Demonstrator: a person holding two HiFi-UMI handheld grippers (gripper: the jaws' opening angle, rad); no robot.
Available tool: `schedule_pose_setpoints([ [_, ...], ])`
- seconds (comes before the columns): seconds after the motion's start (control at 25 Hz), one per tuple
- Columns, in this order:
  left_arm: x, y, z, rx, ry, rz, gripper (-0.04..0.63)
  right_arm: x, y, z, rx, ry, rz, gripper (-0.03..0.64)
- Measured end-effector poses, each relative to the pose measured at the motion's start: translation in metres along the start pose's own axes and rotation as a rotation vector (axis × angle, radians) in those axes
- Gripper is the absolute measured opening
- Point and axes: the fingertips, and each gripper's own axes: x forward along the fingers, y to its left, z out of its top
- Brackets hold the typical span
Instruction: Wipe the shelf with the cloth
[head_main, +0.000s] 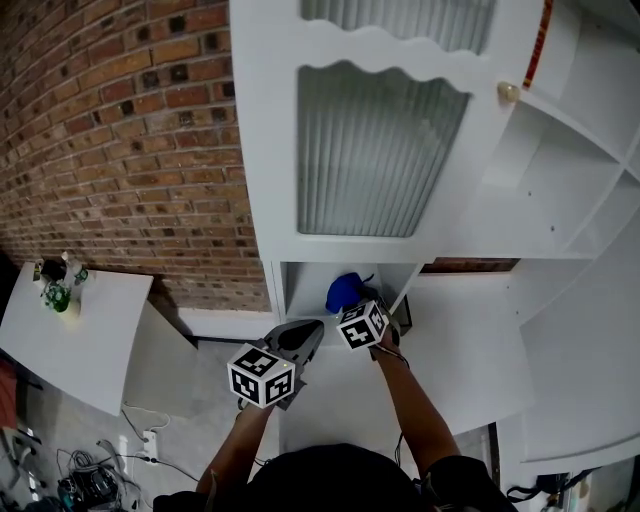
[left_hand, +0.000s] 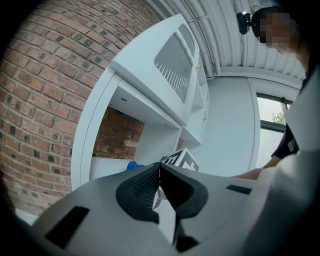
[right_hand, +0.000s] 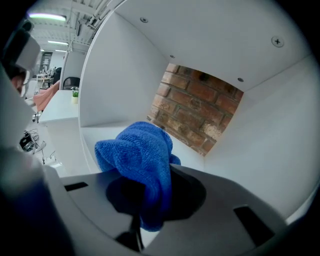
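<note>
A brick wall (head_main: 120, 130) filled the left of the room, and below it stood one white tabletop (head_main: 90, 340) with a few small items at its far corner. Right of that rose a white cabinet (head_main: 270, 150) with a ribbed-glass door (head_main: 375, 155). Two grippers were up at its low open shelf (right_hand: 95, 135). The left gripper (left_hand: 159, 181), jaws pressed together on nothing, hung just outside. The right gripper (head_main: 352, 308) pinched the one blue cloth (right_hand: 142, 155), bunched, inside the compartment over the white shelf floor. Brick showed through the shelf's open back.
</note>
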Motion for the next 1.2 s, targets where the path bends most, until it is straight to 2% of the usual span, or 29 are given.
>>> schedule_pose_setpoints([
  [0.64, -0.025, 0.031, 0.003, -0.025, -0.029, 0.093, 0.017, 0.021, 0.033, 0.035, -0.052, -0.036, 0.070, 0.063],
  [1.2, -0.066, 0.056, -0.004, -0.058, -0.053, 0.215, 0.017, 0.038, 0.078, 0.070, -0.128, -0.088, 0.138, 0.063],
])
